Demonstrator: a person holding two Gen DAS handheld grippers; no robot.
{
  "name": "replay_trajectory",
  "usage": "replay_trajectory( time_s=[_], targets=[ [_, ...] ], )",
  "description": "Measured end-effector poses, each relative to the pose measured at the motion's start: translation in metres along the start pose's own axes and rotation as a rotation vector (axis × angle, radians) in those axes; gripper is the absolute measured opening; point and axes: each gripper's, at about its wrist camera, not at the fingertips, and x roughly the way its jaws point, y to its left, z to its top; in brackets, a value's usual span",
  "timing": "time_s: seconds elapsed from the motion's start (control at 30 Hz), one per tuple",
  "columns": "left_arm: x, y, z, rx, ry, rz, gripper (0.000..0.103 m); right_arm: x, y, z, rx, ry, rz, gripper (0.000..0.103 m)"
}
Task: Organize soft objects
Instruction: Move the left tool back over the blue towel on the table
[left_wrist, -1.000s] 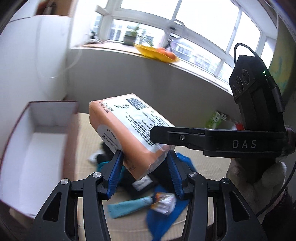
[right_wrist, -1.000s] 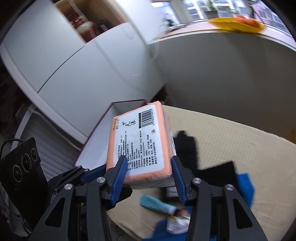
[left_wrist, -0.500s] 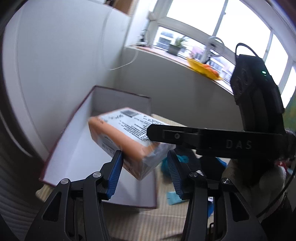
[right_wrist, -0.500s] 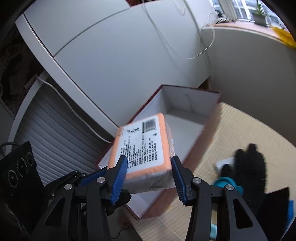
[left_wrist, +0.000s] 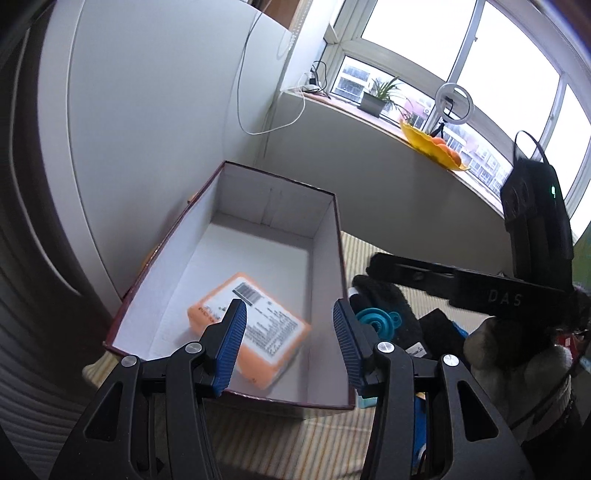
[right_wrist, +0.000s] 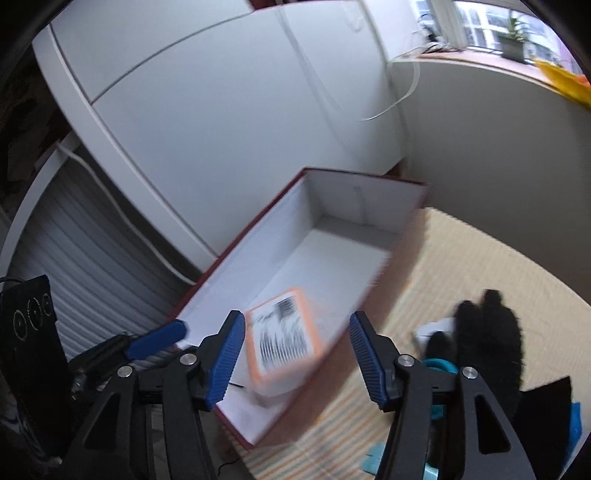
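Left claw (left_wrist: 286, 341) spread, blue pads (left_wrist: 231, 341) clear of everything, nothing between them. Right claw (right_wrist: 297, 356) also spread and its jaws opening; the orange tissue pack (right_wrist: 282, 339) shows in the gap but blurred, and neither pad touches it.

Tissue pack (left_wrist: 249, 326) is inside the open box (left_wrist: 325, 236), white-lined with dark red outside, at the box's near end. Label and barcode face up. From the left view it lies tilted on the box floor; the right view is too smeared to say whether it rests flat.

Box stands at the left edge of a striped woven mat (left_wrist: 291, 443), close against a white cabinet (left_wrist: 166, 110).

Just right of the box, on the mat: 1 fuzzy black glove (right_wrist: 480, 332), a teal silicone funnel (left_wrist: 376, 321) against it, black cloth (right_wrist: 543, 410) and blue cloth (right_wrist: 574, 424) beyond.

Far side: grey wall, then a window ledge carrying a potted plant (left_wrist: 376, 98), a ring light (left_wrist: 452, 101) and a yellow dish of oranges (left_wrist: 432, 146).
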Motion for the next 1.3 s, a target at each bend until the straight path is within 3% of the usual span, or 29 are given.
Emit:
replay_trajectory(
  time_s=[0.13,0.33,0.5,0.83,1.03,1.3],
  targets=[
    [-0.006,-0.01,-0.007,0.013,-0.008,-0.022,0.047,-0.033,-0.034,-0.014,0.041,-0.048,-0.052,0.064],
    [-0.007,-0.038,-0.022,0.075,0.006,-0.062,0.047,-0.086,-0.082,-0.038,0.079,-0.09,-0.154,0.068],
    [0.004,-0.06,-0.038,0.115,0.061,-0.111,0.049,-0.123,-0.124,-0.065,0.115,-0.121,-0.249,0.081],
    [0.034,-0.1,-0.086,0.202,0.227,-0.189,0.049,-0.142,-0.192,-0.131,0.202,0.011,-0.397,0.081],
    [0.049,-0.123,-0.109,0.232,0.306,-0.222,0.049,-0.139,-0.208,-0.149,0.268,0.036,-0.358,0.081],
    [0.062,-0.131,-0.117,0.227,0.34,-0.226,0.049,-0.124,-0.192,-0.134,0.202,0.059,-0.305,0.081]
  ],
)
